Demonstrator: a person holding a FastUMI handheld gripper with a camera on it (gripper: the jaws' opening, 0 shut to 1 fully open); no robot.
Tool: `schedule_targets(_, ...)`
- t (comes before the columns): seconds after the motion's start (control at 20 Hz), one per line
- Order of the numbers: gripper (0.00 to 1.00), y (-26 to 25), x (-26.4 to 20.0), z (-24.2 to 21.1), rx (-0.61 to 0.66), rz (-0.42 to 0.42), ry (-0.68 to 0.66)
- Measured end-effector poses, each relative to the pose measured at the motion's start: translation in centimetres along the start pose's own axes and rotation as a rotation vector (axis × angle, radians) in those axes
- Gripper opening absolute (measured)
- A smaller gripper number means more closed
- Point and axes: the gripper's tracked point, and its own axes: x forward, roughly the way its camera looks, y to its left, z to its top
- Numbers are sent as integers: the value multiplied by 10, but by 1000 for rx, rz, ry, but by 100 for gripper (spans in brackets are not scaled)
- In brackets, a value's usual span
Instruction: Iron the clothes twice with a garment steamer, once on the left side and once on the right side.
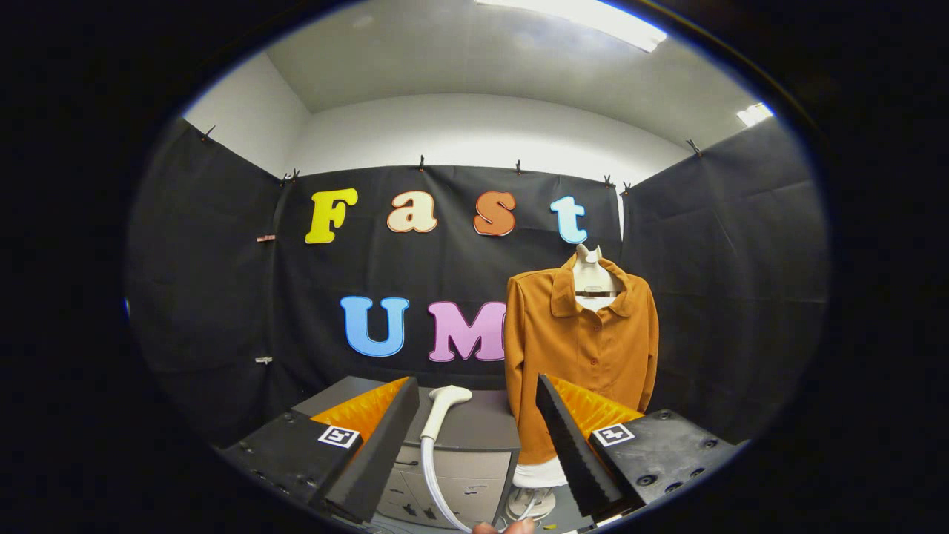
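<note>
An orange-brown button shirt point(582, 348) hangs on a white mannequin torso point(591, 274) beyond my right finger. A white garment steamer head point(443, 406) lies on top of a grey cabinet point(474, 430), between and beyond my fingers, with its white hose point(437, 486) running down toward the bottom. My gripper point(474, 452) is open, fingers wide apart, with nothing between them. The steamer sits ahead of the fingers, untouched.
The grey cabinet has drawers on its front point(452, 489). The mannequin's round base point(530, 504) stands on the floor just right of the cabinet. A fingertip of a person's hand point(504, 528) shows at the very bottom. Black cloth walls enclose the booth.
</note>
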Motion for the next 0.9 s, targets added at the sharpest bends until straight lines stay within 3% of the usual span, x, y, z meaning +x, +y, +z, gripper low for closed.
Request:
schedule_targets(0.4, 98, 38, 45, -47, -5, 53, 161)
schedule_targets(0.9, 98, 76, 184, -187, 8, 25, 586)
